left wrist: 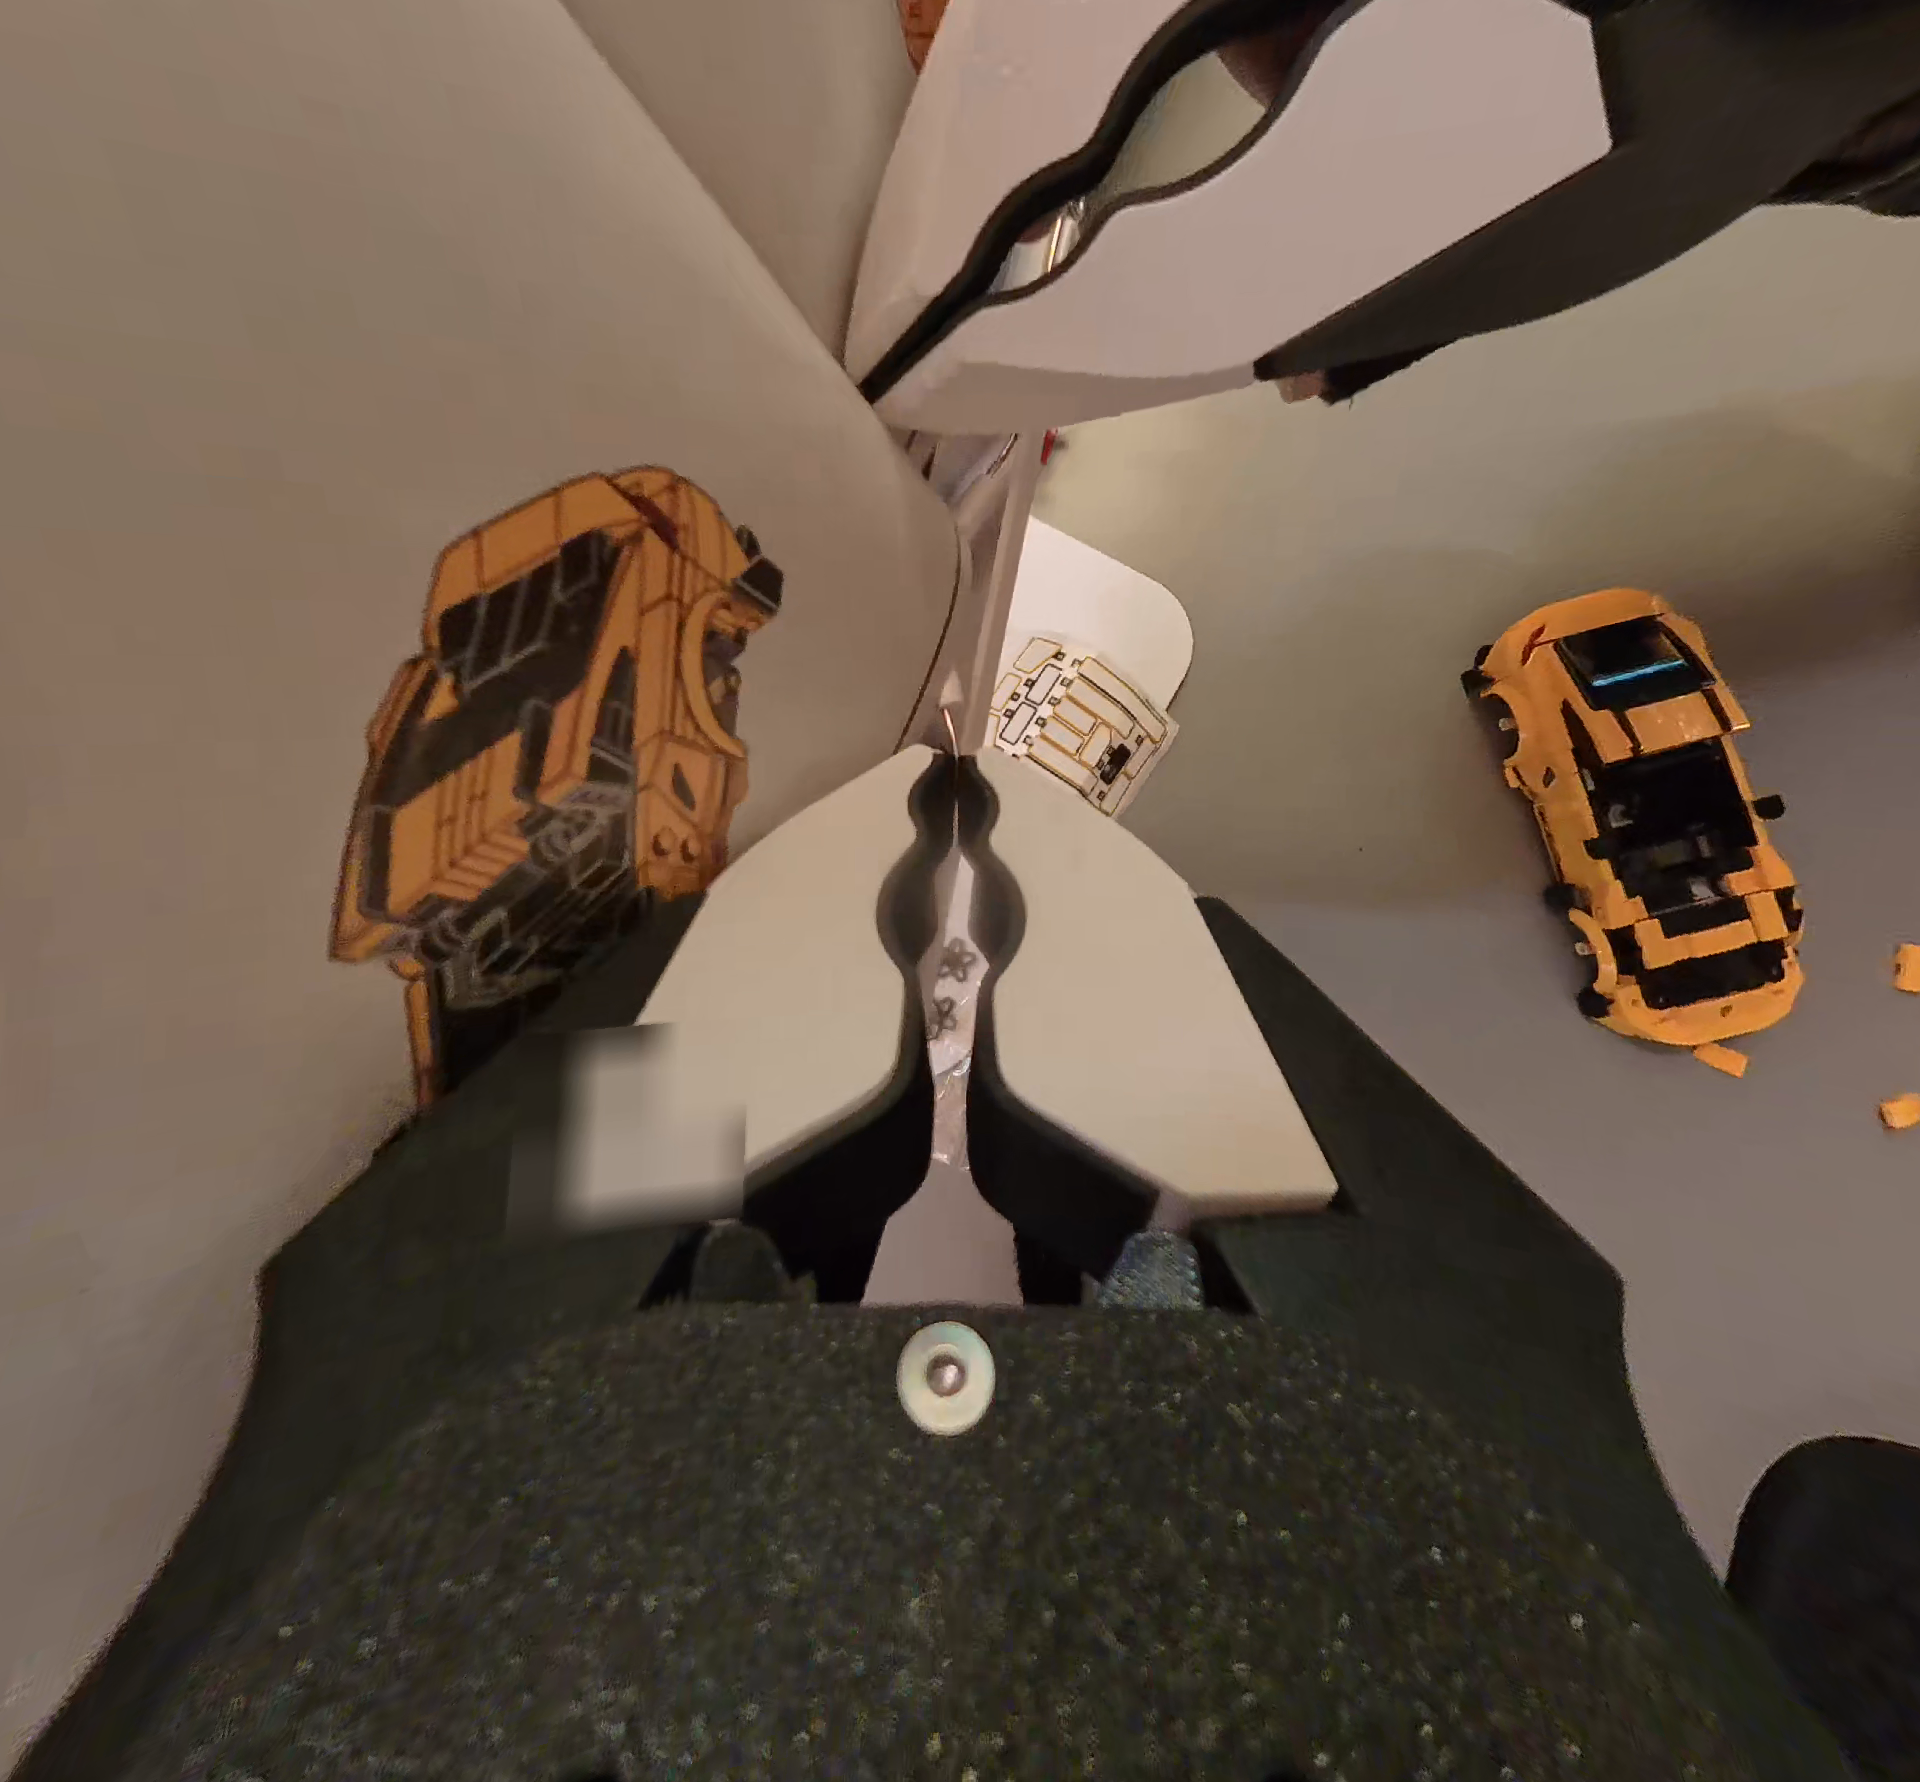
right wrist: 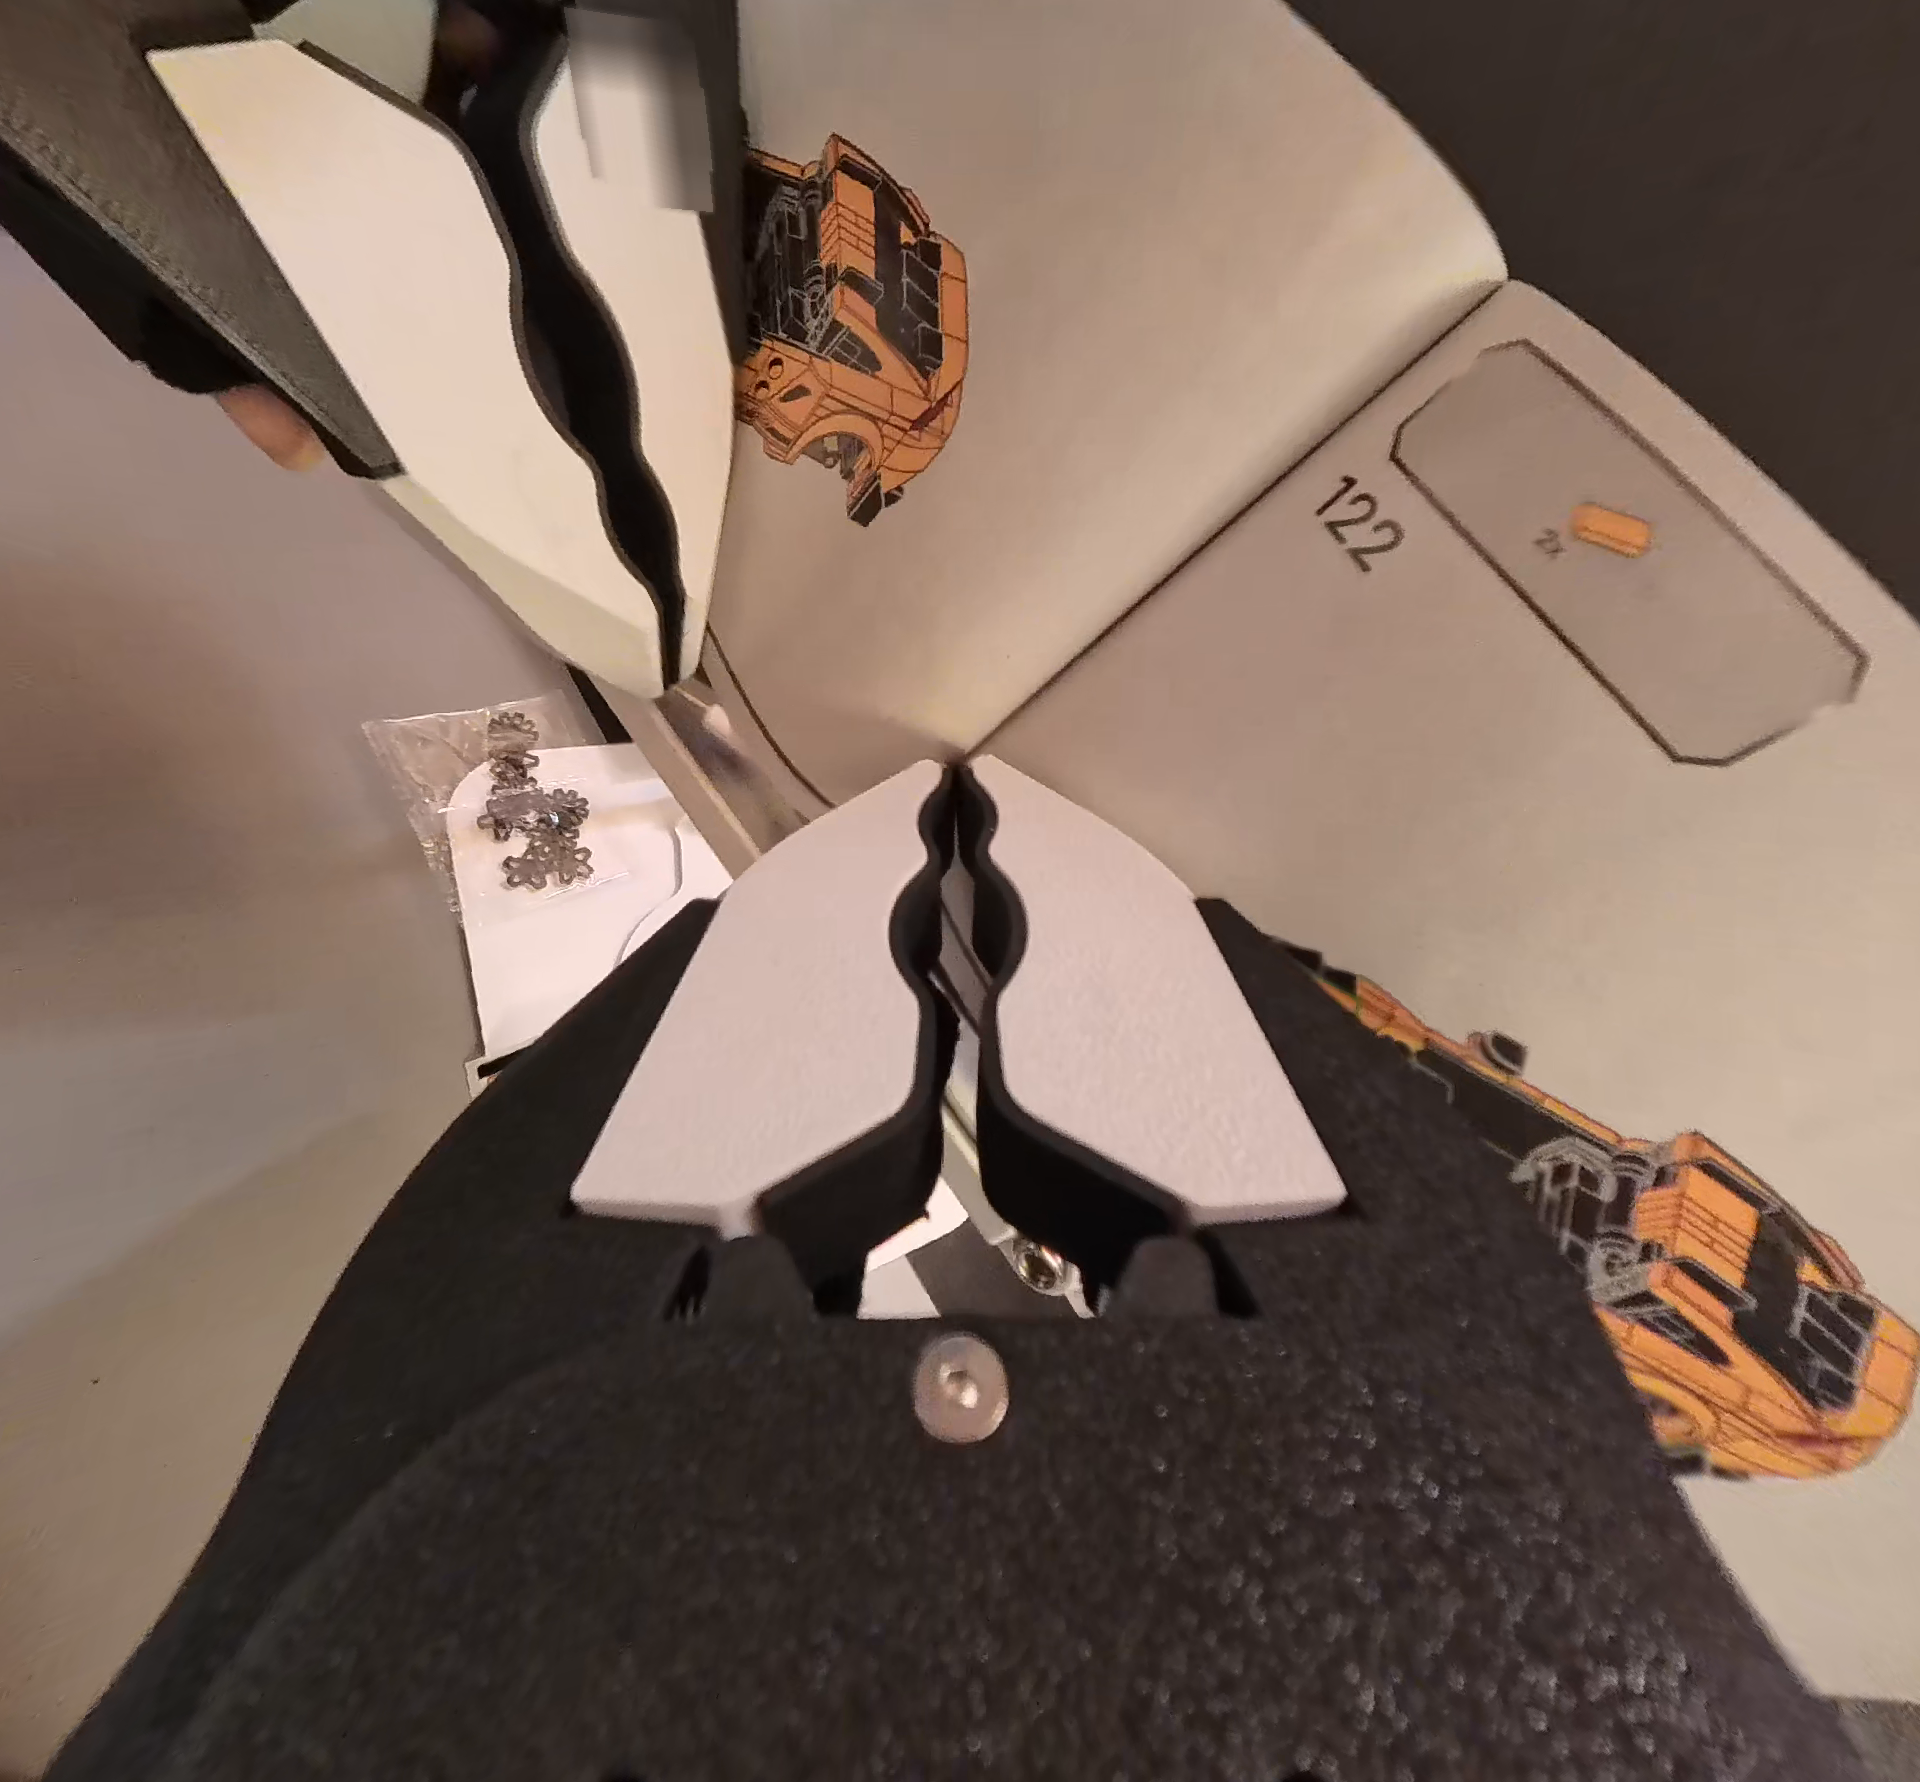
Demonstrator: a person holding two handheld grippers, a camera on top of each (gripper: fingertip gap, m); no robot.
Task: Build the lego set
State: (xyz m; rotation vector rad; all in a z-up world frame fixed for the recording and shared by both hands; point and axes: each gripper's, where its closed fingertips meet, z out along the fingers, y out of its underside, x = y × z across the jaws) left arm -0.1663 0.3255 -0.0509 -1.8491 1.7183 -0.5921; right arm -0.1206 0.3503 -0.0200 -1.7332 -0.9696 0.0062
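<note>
An open instruction booklet [right wrist: 1143, 298] with drawings of a yellow car is held up between both grippers. My left gripper [left wrist: 951, 764] is shut on the edge of a booklet page [left wrist: 312, 278], which curls up on its left. My right gripper [right wrist: 954, 772] is shut on the booklet at the fold between two pages. Each gripper shows in the other's view: the right one [left wrist: 881, 379] at the top, the left one [right wrist: 675, 678] at the upper left. The partly built yellow and black Lego car [left wrist: 1642, 828] stands on the grey table [left wrist: 1351, 589] to the right, apart from both grippers.
A sticker sheet [left wrist: 1081, 735] lies on white paper just beyond my left fingertips. A clear bag of small black parts [right wrist: 530, 818] lies under the booklet's edge. A few loose orange pieces [left wrist: 1896, 1109] lie beside the car's near end. Left tips to right tips: about 6 cm.
</note>
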